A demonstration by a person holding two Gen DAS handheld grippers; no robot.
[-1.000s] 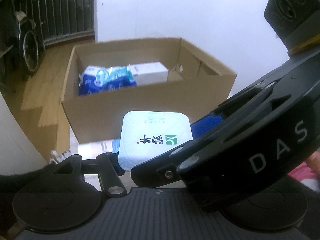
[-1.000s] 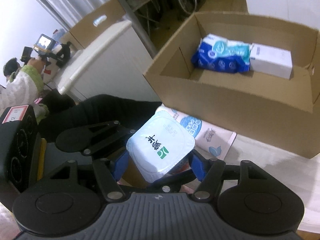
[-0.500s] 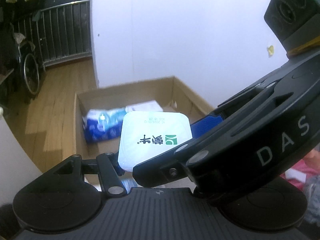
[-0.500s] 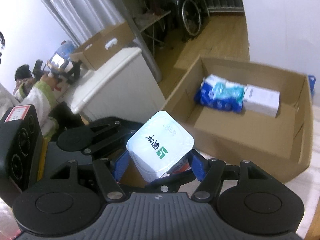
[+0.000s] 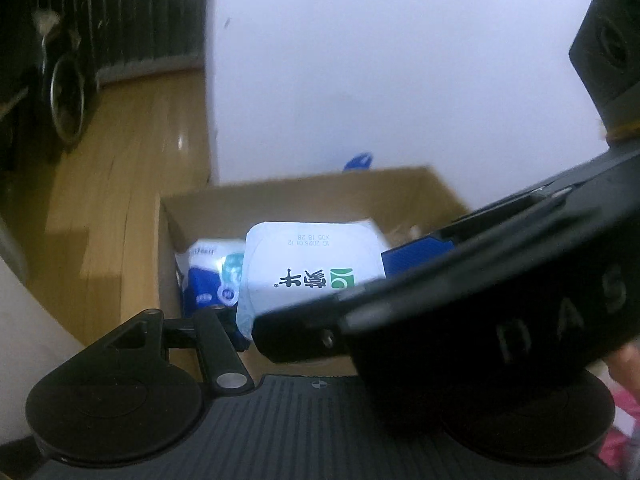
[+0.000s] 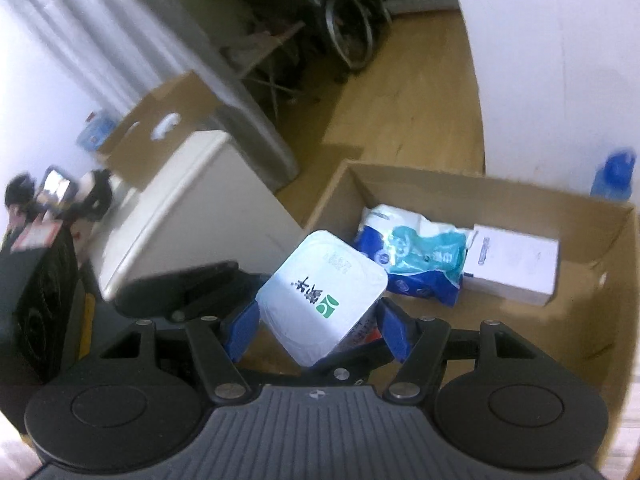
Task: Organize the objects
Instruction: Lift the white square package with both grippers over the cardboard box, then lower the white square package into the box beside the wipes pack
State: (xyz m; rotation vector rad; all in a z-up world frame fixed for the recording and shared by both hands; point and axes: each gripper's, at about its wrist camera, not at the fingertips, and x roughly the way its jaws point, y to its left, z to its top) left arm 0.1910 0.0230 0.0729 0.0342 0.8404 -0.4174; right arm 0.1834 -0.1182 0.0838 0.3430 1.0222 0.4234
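A white square yogurt cup with a green logo [image 6: 322, 294] is clamped between the blue pads of my right gripper [image 6: 320, 326], held above the near left corner of an open cardboard box [image 6: 600, 280]. The cup also shows in the left wrist view [image 5: 308, 270], where my left gripper [image 5: 312, 312] closes on it too; its right finger is hidden behind the right gripper's black body [image 5: 500, 300]. Inside the box lie a blue tissue pack [image 6: 412, 256] and a small white carton [image 6: 514, 264].
The box stands on a wooden floor [image 6: 400, 120] against a white wall [image 5: 380, 60]. A white cabinet [image 6: 192, 224] with another cardboard box [image 6: 160, 128] on it is at left. A blue bottle [image 6: 612, 176] stands behind the box. A wheelchair [image 6: 348, 28] is far back.
Both grippers have risen with the yogurt cup and moved forward over the box. The box now sits lower in both views and I look down into it.
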